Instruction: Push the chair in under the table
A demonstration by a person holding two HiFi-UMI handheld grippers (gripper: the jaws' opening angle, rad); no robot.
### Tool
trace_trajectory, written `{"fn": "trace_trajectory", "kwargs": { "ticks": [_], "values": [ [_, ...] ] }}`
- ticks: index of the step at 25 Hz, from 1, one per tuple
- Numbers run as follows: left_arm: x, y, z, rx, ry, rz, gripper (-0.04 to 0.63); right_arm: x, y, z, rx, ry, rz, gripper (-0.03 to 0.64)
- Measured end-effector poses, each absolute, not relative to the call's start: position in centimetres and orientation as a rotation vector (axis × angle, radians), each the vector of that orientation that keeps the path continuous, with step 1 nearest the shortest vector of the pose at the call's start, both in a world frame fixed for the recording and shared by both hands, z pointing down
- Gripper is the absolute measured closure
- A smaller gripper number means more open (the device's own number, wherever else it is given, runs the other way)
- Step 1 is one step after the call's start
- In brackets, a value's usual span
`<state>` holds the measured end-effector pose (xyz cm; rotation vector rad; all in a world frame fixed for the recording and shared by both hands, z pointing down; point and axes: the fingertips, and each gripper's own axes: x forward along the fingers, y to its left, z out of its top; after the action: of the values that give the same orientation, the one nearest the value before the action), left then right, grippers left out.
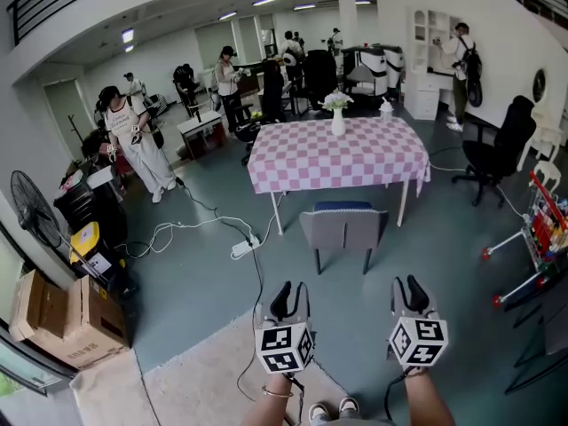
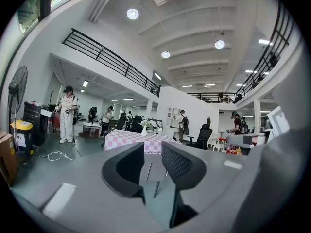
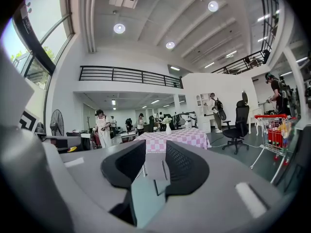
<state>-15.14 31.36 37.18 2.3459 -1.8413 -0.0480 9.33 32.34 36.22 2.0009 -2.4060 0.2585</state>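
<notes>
A grey chair point(image 1: 343, 229) with a blue seat stands pulled out from the near side of the table point(image 1: 333, 153), its backrest towards me. The table carries a pink and white checked cloth and a vase of white flowers point(image 1: 337, 114). My left gripper point(image 1: 286, 302) and right gripper point(image 1: 410, 293) are held level, side by side, well short of the chair and pointing at it. Both are open with nothing between the jaws. In the left gripper view the gripper point(image 2: 152, 161) frames the chair's legs below the table point(image 2: 141, 141). The right gripper point(image 3: 154, 164) shows the same under the table point(image 3: 180, 139).
A power strip with cables point(image 1: 241, 248) lies on the floor left of the chair. A black office chair point(image 1: 497, 149) and a red cart point(image 1: 541, 229) stand at the right. Cardboard boxes point(image 1: 53, 318) and a fan point(image 1: 31, 207) are at the left. Several people stand at the back.
</notes>
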Motion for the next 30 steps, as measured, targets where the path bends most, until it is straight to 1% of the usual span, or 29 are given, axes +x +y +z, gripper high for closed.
{"fn": "trace_trajectory", "kwargs": {
  "ticks": [5, 16, 22, 30],
  "values": [
    [-16.4, 31.3, 37.6, 2.352, -1.820, -0.022, 0.477, 8.9, 32.4, 36.5, 2.040, -2.376, 0.283, 0.505],
    [-19.0, 29.2, 39.3, 2.368, -1.778, 0.019, 0.486, 8.1, 32.0, 38.3, 2.097, -2.288, 0.315, 0.505],
    [-19.1, 25.2, 39.7, 2.354, -1.787, 0.014, 0.486, 8.3, 27.8, 38.7, 2.106, -2.293, 0.316, 0.506],
    [-17.9, 17.0, 39.1, 2.341, -1.829, 0.029, 0.487, 9.7, 18.5, 38.5, 2.085, -2.335, 0.343, 0.506]
  ]
}}
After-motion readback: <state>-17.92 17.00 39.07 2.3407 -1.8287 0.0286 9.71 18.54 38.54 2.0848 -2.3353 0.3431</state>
